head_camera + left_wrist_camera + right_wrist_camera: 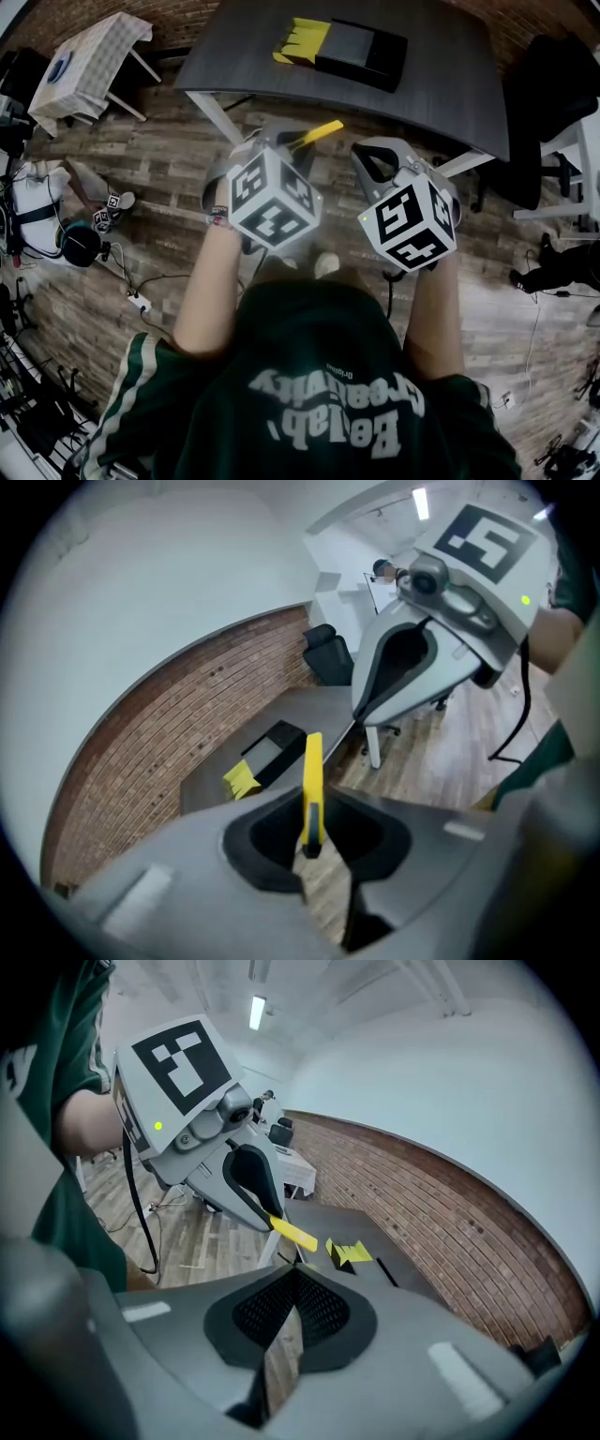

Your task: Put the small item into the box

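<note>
The small item, a flat yellow strip [319,132], sticks out forward from my left gripper [298,142], which is shut on it. In the left gripper view the strip [312,785] stands upright between the jaws. The box [361,52] is black with yellow flaps [302,42]. It lies open on the dark grey table [441,84], ahead of both grippers and well apart from them. The box [272,750] shows beyond the strip. My right gripper [375,157] hovers beside the left one over the floor, its jaws [295,1283] closed together with nothing between them.
A small table under a white cloth [89,61] stands at the far left. A black office chair [553,94] is at the right of the grey table. Cables and gear [75,239] lie on the wooden floor at the left. A brick wall [169,752] runs behind the table.
</note>
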Action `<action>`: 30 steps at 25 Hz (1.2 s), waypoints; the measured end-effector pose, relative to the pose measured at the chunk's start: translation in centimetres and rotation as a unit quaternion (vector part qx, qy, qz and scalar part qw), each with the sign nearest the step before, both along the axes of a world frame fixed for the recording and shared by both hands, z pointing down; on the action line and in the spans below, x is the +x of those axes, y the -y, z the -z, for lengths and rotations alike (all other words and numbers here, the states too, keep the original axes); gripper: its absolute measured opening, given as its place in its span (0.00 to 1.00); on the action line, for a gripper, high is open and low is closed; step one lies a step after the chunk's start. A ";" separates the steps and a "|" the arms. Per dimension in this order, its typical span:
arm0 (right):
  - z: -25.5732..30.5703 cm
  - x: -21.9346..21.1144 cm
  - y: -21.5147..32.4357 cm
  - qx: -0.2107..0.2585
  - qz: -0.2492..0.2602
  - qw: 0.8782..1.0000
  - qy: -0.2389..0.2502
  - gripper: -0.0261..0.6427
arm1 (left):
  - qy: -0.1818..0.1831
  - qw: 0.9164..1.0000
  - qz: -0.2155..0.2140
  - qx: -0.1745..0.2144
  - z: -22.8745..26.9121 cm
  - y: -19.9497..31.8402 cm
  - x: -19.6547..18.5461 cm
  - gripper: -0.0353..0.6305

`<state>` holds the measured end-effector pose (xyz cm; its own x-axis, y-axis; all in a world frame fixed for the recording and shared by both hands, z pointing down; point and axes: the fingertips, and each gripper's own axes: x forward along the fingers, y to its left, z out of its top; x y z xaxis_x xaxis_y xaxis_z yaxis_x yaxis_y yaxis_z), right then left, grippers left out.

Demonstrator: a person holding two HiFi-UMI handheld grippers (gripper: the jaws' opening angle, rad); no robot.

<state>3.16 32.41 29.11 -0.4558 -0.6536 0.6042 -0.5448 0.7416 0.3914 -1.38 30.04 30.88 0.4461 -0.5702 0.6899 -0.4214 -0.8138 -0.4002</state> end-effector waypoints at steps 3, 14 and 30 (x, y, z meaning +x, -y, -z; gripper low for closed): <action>-0.1 0.3 0.4 0.002 -0.001 1.000 0.006 0.05 | 0.001 1.000 0.003 -0.002 -0.2 0.3 0.2 0.15; -0.2 1.4 1.2 0.005 0.012 1.000 0.010 0.05 | 0.001 1.000 0.009 -0.002 -0.3 0.9 1.6 0.15; 0.1 2.7 2.5 0.014 0.036 0.999 0.018 0.05 | 0.010 0.999 0.031 0.004 0.1 1.8 2.7 0.15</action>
<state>5.86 29.87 28.96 -0.5238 -0.6347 0.5682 -0.5046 0.7685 0.3933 1.31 28.27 30.78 0.3959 -0.6017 0.6937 -0.4623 -0.7833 -0.4156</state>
